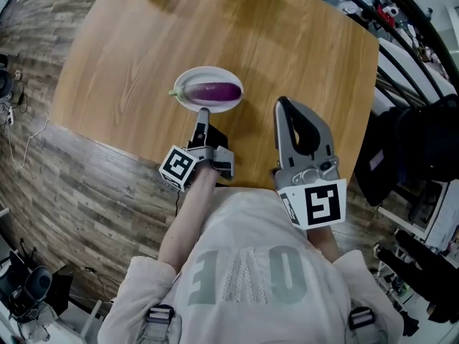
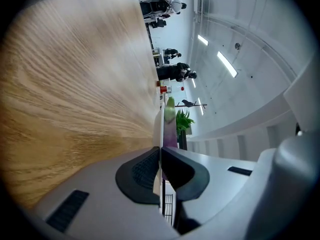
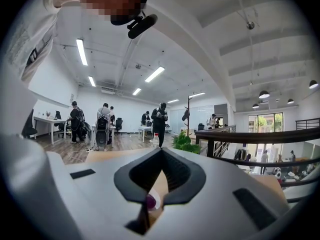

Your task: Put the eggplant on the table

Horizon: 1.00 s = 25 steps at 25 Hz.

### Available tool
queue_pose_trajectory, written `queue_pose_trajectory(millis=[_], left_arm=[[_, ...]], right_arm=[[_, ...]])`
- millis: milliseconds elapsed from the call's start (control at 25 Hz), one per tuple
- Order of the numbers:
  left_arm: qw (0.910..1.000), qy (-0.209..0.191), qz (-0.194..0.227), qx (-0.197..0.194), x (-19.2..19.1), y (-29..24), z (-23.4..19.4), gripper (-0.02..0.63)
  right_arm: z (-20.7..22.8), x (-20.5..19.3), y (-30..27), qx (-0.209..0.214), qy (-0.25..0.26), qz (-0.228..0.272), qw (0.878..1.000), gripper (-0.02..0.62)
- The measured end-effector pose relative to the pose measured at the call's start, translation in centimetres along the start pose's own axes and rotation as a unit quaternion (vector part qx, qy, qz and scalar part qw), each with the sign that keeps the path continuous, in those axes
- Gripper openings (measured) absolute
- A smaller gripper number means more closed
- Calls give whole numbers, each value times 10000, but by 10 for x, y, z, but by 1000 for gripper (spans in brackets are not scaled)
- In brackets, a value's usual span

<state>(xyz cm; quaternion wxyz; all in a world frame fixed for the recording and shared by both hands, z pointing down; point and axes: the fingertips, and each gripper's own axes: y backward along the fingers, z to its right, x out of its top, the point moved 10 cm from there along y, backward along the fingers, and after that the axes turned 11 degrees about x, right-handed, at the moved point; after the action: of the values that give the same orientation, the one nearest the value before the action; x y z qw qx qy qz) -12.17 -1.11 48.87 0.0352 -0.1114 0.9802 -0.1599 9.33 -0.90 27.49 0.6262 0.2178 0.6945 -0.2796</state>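
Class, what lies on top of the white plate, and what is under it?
A purple eggplant lies on the plate, whose near rim the left gripper clamps. The wooden table is beneath, contact unclear; the eggplant hides the plate's middle.

One eggplant (image 1: 212, 91): whole, glossy dark purple, with a green calyx and stem at its left end in the head view. It lies on its side, long axis left to right, across the middle of a white plate (image 1: 188, 102). The plate is over the light wooden surface (image 1: 287, 41), near the front edge; whether it touches the surface cannot be told. The eggplant is clear of the wood.
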Motion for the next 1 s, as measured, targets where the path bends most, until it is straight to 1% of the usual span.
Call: queue_pose_trajectory(millis=[200,360,640,1000], left_arm=[[9997,37,-19,242,1,0,-10,18],[9989,251,-23,402,-3,-1,-17,19],[9989,152,-3,446,-3,-2,-18,18],[9976,109,-9,681,-2,-3,-28,18]], right_arm=[[-2,-1,-1,-32,-4,-36,10000,18],[1,-1,1,-49,-11,-64,10000,18],[1,-3,3,-21,-38,-139,9999,18],[0,-5,1,-19,-39,-166,9999,18]])
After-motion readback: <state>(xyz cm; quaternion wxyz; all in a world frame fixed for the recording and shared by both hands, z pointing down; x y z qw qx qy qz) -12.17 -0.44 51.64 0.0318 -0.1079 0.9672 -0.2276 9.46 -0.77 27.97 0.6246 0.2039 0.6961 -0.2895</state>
